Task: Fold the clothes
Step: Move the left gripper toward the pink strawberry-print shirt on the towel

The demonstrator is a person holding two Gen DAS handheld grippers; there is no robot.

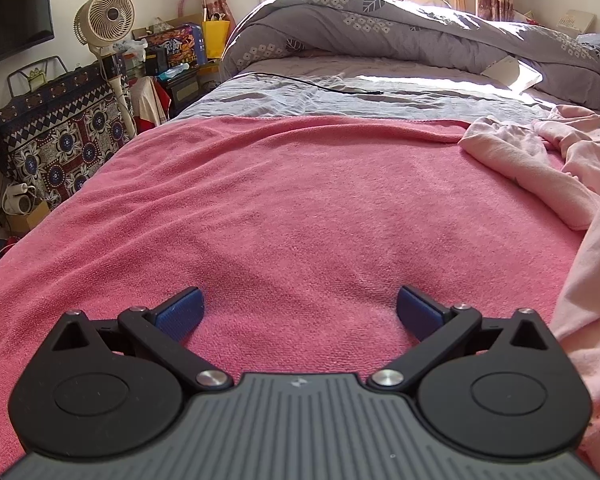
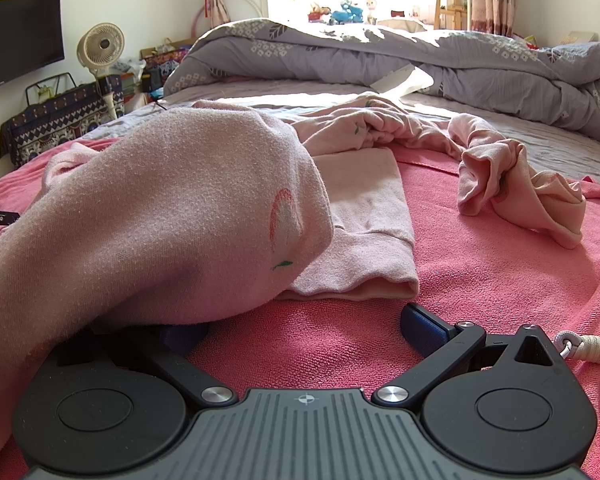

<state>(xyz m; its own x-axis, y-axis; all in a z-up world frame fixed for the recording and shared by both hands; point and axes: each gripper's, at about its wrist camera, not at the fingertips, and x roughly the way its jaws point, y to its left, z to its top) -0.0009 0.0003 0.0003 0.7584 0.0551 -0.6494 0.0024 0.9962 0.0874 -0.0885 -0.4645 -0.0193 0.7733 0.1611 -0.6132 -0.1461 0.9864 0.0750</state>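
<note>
Right claw (image 2: pixel 304 328): jaws spread wide, low over the pink towel (image 2: pixel 480 264). Nothing is pinched between the pads, but a fold of the pale pink garment (image 2: pixel 172 208) drapes over its left finger and hides that pad almost wholly.

Left claw (image 1: pixel 299 312): jaws likewise wide apart, holding nothing, with only bare towel ahead of it.

Position of garment: crumpled, not folded. In the right wrist view it rises from the claw's left side and spreads forward. A flatter hemmed panel (image 2: pixel 364 216) lies just beyond the claw, and a bunched, twisted part (image 2: pixel 520 184) trails off to the far right. In the left wrist view the garment lies entirely to that claw's right, along the frame edge.

Judgement: the right claw is the nearer, already touching the cloth; the left must travel rightward to reach any edge. The long axis cannot be told with confidence while the fabric is heaped.

Beyond: grey bedsheet (image 1: pixel 300 96), a black cable (image 1: pixel 320 84), then a rumpled grey duvet (image 2: pixel 380 52).
</note>
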